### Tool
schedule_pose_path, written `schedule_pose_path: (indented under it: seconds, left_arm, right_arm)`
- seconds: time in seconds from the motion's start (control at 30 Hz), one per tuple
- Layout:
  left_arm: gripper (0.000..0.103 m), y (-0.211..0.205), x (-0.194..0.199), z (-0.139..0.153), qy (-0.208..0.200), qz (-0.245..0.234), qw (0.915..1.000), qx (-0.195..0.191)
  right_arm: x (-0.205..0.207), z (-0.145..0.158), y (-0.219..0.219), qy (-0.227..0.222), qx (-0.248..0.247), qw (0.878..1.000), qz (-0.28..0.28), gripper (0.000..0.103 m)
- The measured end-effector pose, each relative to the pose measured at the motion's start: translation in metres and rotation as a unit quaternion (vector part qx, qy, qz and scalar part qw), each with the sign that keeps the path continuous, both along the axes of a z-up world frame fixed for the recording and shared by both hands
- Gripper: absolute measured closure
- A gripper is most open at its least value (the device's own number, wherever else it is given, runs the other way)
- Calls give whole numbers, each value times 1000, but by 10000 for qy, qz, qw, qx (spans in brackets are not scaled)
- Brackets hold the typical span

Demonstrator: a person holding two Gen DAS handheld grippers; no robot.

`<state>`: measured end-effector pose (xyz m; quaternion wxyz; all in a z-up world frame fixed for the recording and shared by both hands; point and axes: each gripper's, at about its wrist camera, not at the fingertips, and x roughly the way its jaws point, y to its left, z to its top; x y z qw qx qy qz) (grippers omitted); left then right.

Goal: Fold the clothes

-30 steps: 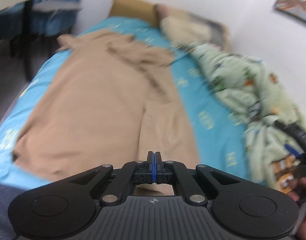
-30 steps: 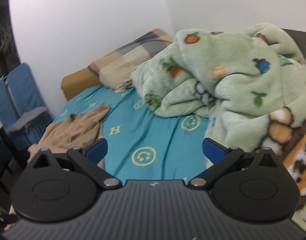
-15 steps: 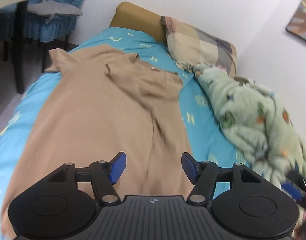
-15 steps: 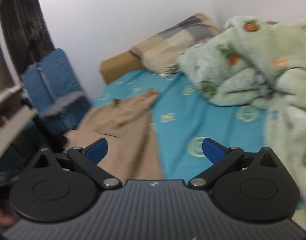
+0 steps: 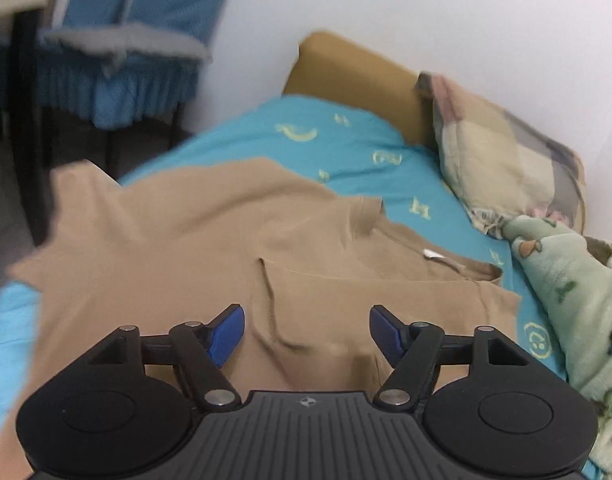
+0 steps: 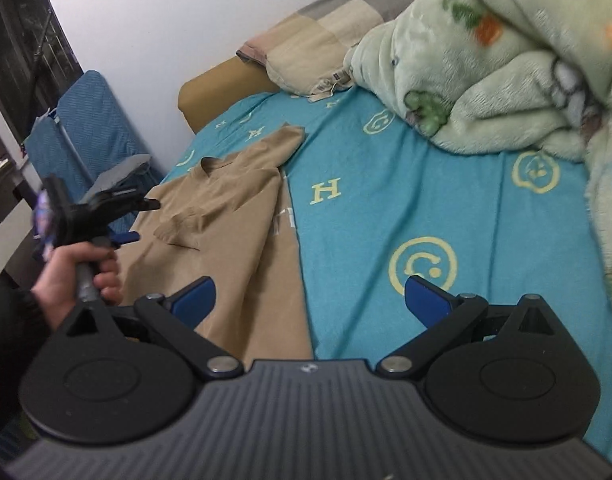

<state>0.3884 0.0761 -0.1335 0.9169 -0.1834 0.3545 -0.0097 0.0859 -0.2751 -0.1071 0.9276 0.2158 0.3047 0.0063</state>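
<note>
left wrist view: left gripper (image 5: 304, 330) spread wide over tan t-shirt (image 5: 178, 240), holding nothing. shirt flat on blue bed sheet (image 5: 345, 140), one sleeve folded in. right wrist view: right gripper (image 6: 309, 298) spread wide too, empty, near shirt's edge. left hand (image 6: 76, 276) on its handle. green blanket (image 6: 485, 60) heaped beside.

Right tool (image 6: 307, 300) gaping, tan shirt (image 6: 226, 232), teal sheet (image 6: 405, 208)

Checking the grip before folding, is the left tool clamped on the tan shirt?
No, the left tool is open, with the tan shirt ungripped.
</note>
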Motion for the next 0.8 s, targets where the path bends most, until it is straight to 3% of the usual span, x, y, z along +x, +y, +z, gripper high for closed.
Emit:
schedule_pose_path:
  seconds: [0.13,0.2,0.3,0.47,0.67,0.73,0.77,0.8]
  left_arm:
    - [50,-14,28,-15,-16,-230,9974,684]
    - [101,-26,40,-17,35,-515,9923,1129]
    - [102,-30,53,-9,-69,-732,9878,1375]
    - [102,-38,71,28,-809,-570,9754,1972]
    - [101,-38,87,36,-806,-518,9768,1918]
    - [93,-39,92,38,-805,-500,9772,1900]
    - [83,-38,92,38,-763,-470,9784,1862]
    - [66,-36,88,37,-665,-410,9808,1785]
  right_arm:
    - [13,-14,2,231,183,9995,65,0]
    - [14,-16,5,281,237,9993,61,0]
    - [13,-21,15,351,346,9987,96,0]
    - [14,-21,30,288,18,9991,314,0]
    - [17,-22,25,311,54,9995,80,0]
    - [17,-22,25,296,-24,9995,63,0]
    - [16,-22,26,277,-69,9996,53,0]
    - [16,-22,26,265,-95,9996,51,0]
